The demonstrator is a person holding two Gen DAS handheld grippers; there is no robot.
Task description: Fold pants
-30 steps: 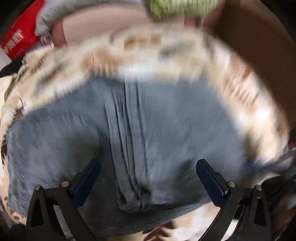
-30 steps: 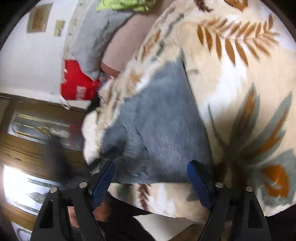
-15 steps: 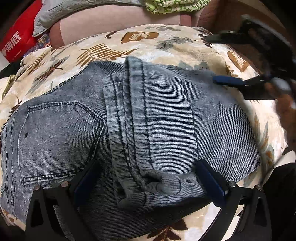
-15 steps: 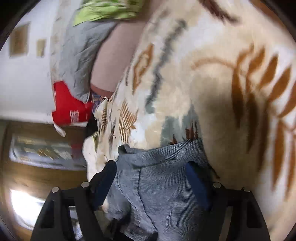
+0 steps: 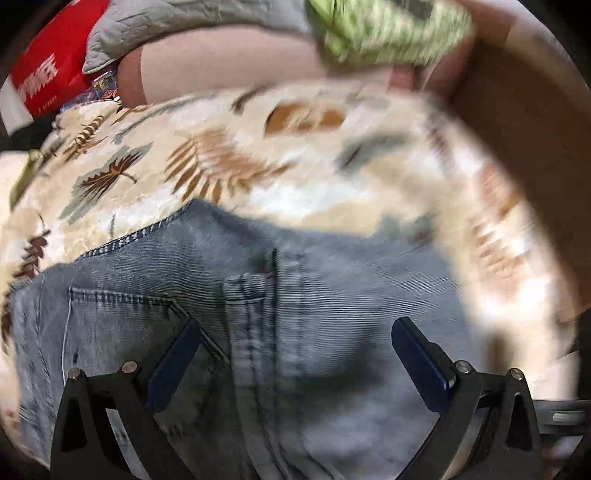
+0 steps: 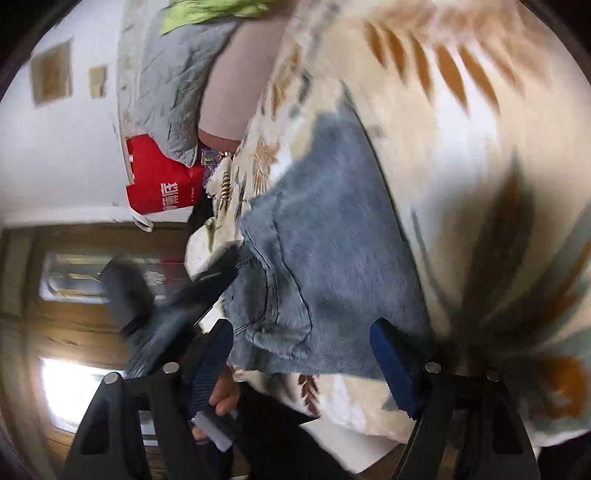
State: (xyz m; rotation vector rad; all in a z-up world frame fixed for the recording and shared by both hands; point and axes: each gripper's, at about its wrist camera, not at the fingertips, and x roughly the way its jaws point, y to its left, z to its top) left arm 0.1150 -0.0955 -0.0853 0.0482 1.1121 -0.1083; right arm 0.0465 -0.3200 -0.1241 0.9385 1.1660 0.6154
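Grey-blue jeans [image 5: 332,317] lie folded on a leaf-print blanket [image 5: 229,162], back pocket showing at the left. My left gripper [image 5: 295,350] hovers over them, open, its blue pads [image 5: 173,365] wide apart with only flat denim beneath. In the right wrist view the jeans [image 6: 332,258] lie ahead on the blanket [image 6: 461,147]. My right gripper [image 6: 301,354] is open at their near edge and grips nothing. The left gripper [image 6: 192,295] appears there as a dark blur at the left edge of the jeans, with a hand [image 6: 221,398] behind it.
A red bag [image 6: 159,184], a grey quilt [image 6: 173,81] and a green cloth [image 5: 388,29] lie beyond the blanket by a pinkish cushion [image 5: 229,70]. A wooden cabinet [image 6: 55,314] stands off the bed's side. Brown wood [image 5: 517,147] borders the right.
The right gripper has backed away from the far edge of the jeans, so the whole folded stack shows. It has left the left wrist view, where the jeans now sit lower.
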